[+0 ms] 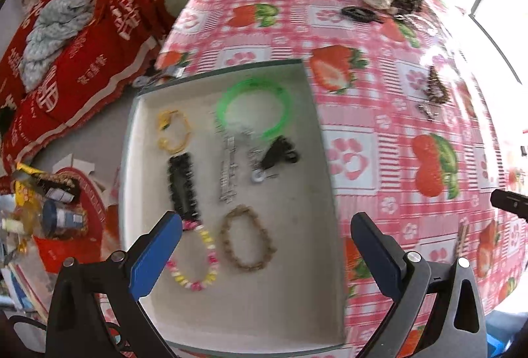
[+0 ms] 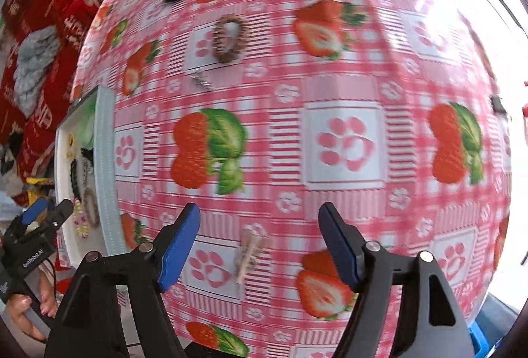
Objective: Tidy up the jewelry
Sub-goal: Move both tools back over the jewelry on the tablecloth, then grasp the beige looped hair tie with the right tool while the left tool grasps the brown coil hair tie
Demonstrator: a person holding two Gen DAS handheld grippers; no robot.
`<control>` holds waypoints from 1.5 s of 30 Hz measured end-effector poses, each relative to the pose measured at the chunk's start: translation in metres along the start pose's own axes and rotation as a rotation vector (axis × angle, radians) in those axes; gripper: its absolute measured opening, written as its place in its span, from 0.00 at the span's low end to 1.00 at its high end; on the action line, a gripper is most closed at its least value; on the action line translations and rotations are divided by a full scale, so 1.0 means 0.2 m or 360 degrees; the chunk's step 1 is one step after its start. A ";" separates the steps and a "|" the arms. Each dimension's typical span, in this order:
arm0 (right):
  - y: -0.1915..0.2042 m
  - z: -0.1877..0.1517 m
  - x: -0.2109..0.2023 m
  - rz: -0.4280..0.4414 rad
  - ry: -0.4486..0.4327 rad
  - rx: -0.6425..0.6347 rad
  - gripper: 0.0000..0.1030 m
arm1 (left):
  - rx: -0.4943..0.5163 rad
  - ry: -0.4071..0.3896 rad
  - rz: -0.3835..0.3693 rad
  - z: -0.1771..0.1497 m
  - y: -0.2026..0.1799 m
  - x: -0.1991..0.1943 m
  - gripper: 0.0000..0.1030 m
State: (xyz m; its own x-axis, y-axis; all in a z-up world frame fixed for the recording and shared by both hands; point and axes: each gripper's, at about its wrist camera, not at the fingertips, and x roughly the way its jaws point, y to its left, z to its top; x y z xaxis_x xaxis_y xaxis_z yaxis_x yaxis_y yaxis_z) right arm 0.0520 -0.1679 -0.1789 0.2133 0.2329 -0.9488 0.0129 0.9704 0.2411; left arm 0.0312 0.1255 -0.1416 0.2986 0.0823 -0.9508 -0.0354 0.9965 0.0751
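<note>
Both my claws are spread wide with nothing between the flat blue pads. Left claw (image 1: 265, 237) hangs over the shallow white tray (image 1: 316, 140), where a round wooden bead bracelet (image 1: 247, 239), a pink-and-yellow bead ring (image 1: 198, 255) and a smooth green bangle (image 1: 254, 109) lie. Right claw (image 2: 259, 237) hangs over the shiny strawberry tablecloth (image 2: 343, 77), above a small pale clip (image 2: 249, 250).

bracelets (image 1: 248, 238) in tray (image 1: 298, 292) (table's (image 1: 379, 160) left)
</note>
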 end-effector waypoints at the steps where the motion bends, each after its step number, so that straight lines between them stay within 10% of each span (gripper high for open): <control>1: -0.02 -0.01 -0.01 -0.0004 -0.0005 0.0016 0.75 | 0.0017 0.0009 -0.0031 0.01 -0.03 0.00 1.00; 24: 0.05 -0.29 0.11 -0.0056 0.0071 -0.0020 0.75 | 0.0093 0.0025 -0.0248 0.36 -0.52 0.09 1.00; 45: 0.33 -0.42 0.26 -0.0366 -0.0054 -0.0375 0.42 | 0.0250 0.0009 -0.0324 0.65 -0.90 0.32 0.94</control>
State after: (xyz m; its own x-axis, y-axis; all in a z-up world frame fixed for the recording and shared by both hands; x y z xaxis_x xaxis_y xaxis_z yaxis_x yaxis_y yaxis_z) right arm -0.0185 -0.0863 -0.2293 0.2636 0.0077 -0.9646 -0.1611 0.9863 -0.0361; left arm 0.1818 -0.0472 -0.1772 0.2790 -0.1199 -0.9528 0.1734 0.9822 -0.0728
